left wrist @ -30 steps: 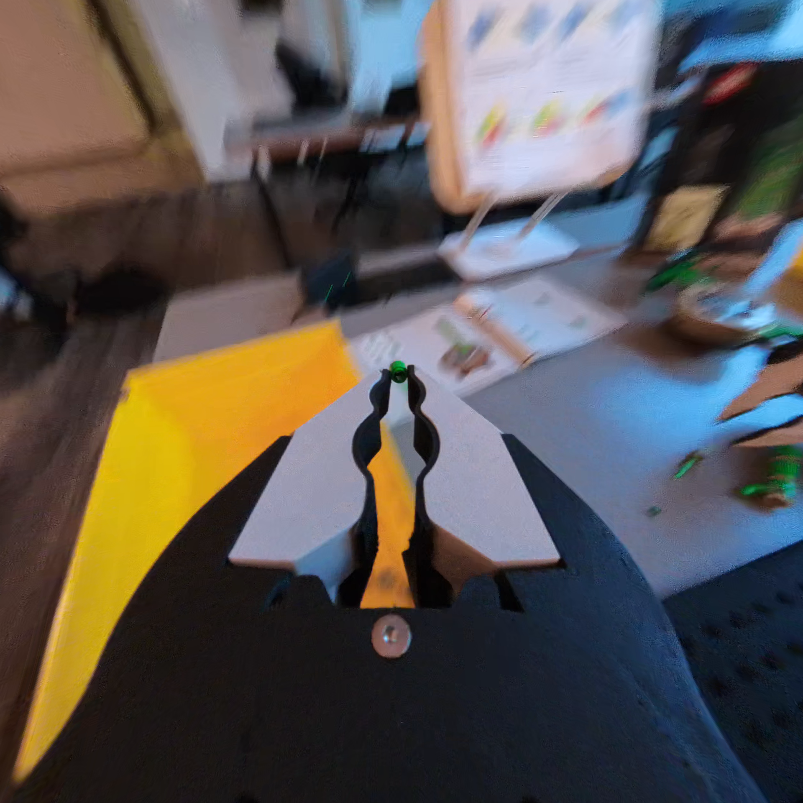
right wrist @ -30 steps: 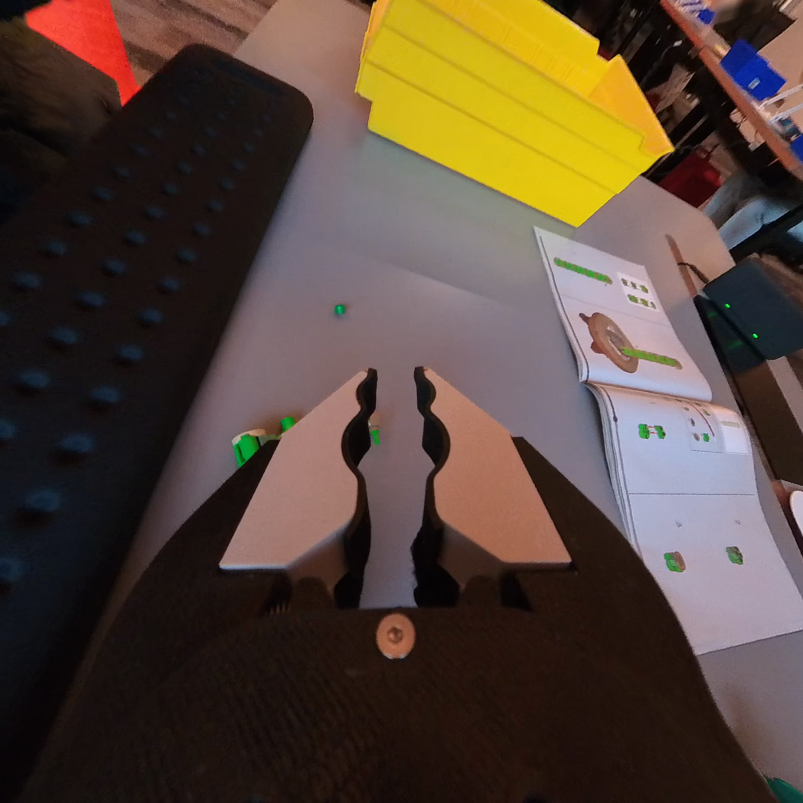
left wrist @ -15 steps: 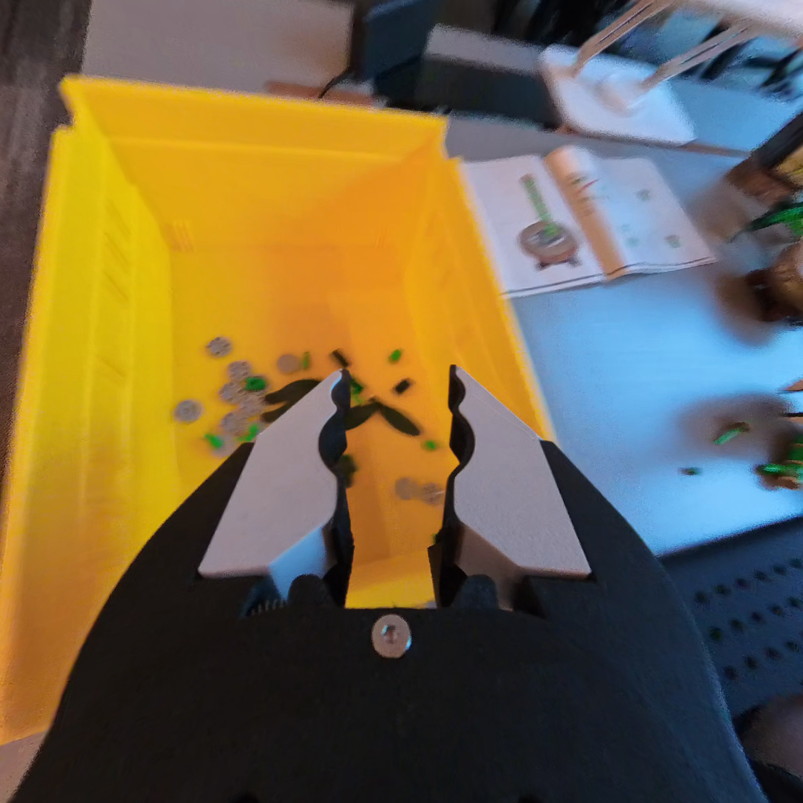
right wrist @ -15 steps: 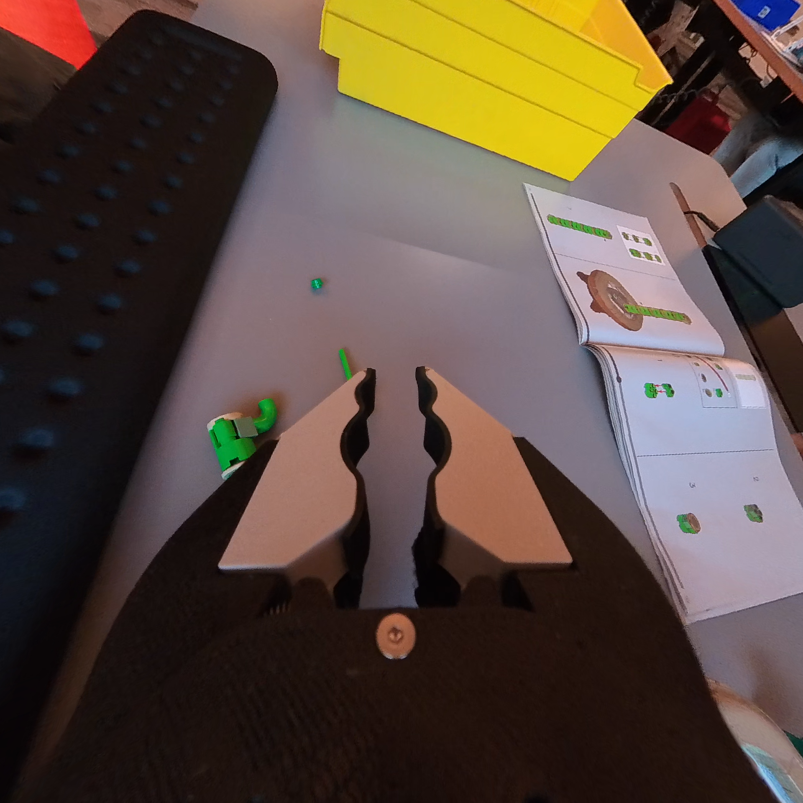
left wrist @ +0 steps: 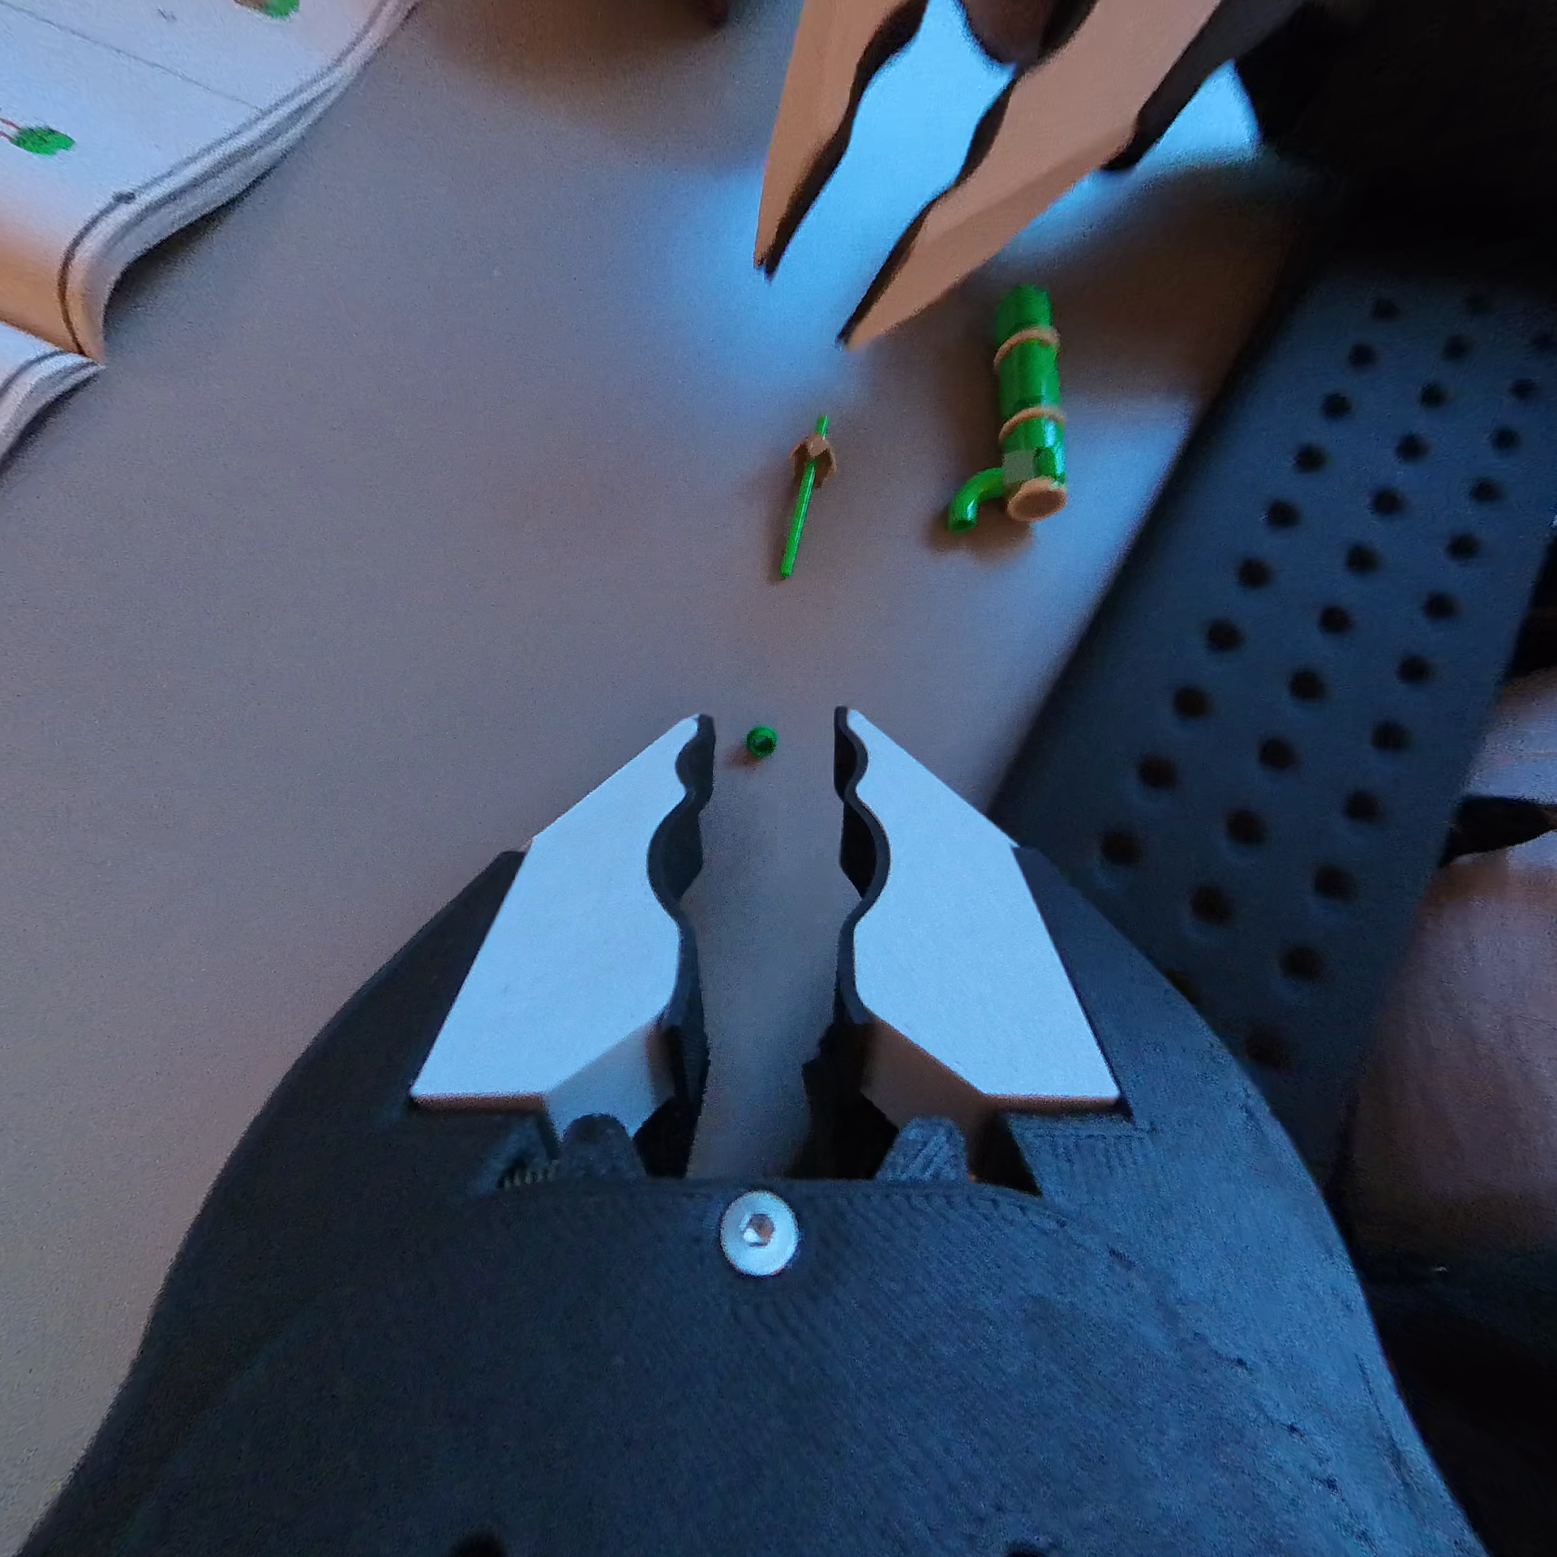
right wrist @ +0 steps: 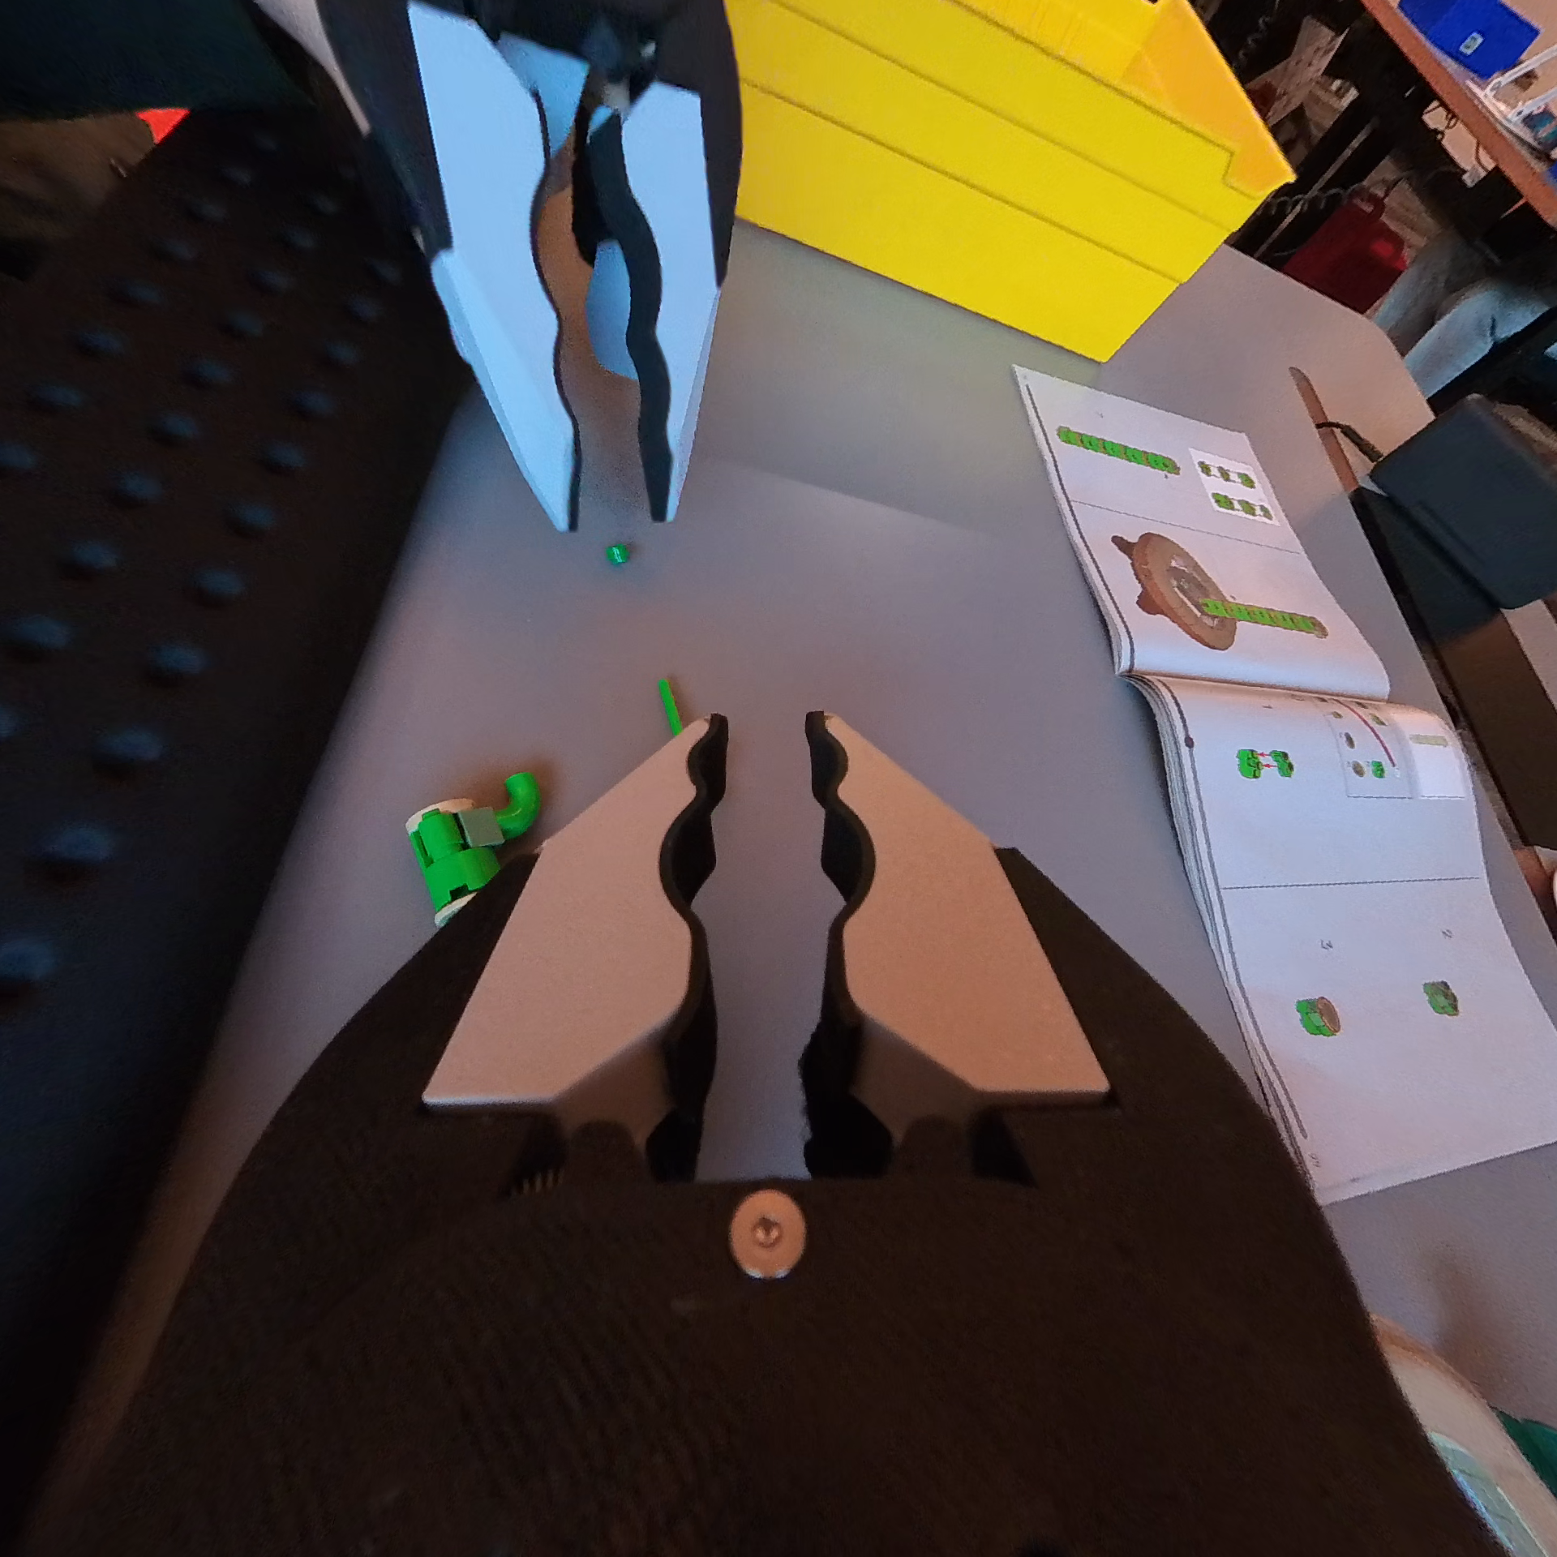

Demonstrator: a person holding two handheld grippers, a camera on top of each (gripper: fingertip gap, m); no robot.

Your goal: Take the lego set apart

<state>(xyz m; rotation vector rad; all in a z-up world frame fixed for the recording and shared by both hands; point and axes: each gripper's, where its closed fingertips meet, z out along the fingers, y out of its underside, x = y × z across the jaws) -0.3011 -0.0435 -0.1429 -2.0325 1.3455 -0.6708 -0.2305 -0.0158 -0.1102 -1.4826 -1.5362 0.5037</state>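
A tiny green round stud (left wrist: pixel 761 741) lies on the grey table, just ahead of and between the tips of my open, empty left gripper (left wrist: pixel 773 724). It also shows in the right wrist view (right wrist: pixel 617 553), just below the left gripper (right wrist: pixel 615 521). A thin green rod with a small tan piece (left wrist: pixel 805 495) and a green bamboo-like stack with a curved green pipe (left wrist: pixel 1024 413) lie farther on. My right gripper (right wrist: pixel 765 723) is open and empty; the rod (right wrist: pixel 670 706) lies by its left tip and the stack (right wrist: pixel 468 834) to its left. The right gripper shows in the left wrist view (left wrist: pixel 805 299).
A black perforated mat (right wrist: pixel 168 472) runs along one side of the table. A yellow bin (right wrist: pixel 969 177) stands at the far end. An open instruction booklet (right wrist: pixel 1314 758) lies to the right, beside a black box (right wrist: pixel 1483 505). Some 9 centimetres of space lies between my two pairs of fingers. The rod (right wrist: pixel 670 706) sits 5 centimetres or so from the ends of my right fingers. The left camera catches it too, in the left wrist view (left wrist: pixel 797 545). My right tips are roughly 6 centimetres from the stack (right wrist: pixel 468 834). The left camera catches it too, in the left wrist view (left wrist: pixel 1042 456).
My left gripper held a green stud, opened over the yellow bin, then swung back to the table and now hovers open over another stud. My right gripper stayed open and pulled back a little.
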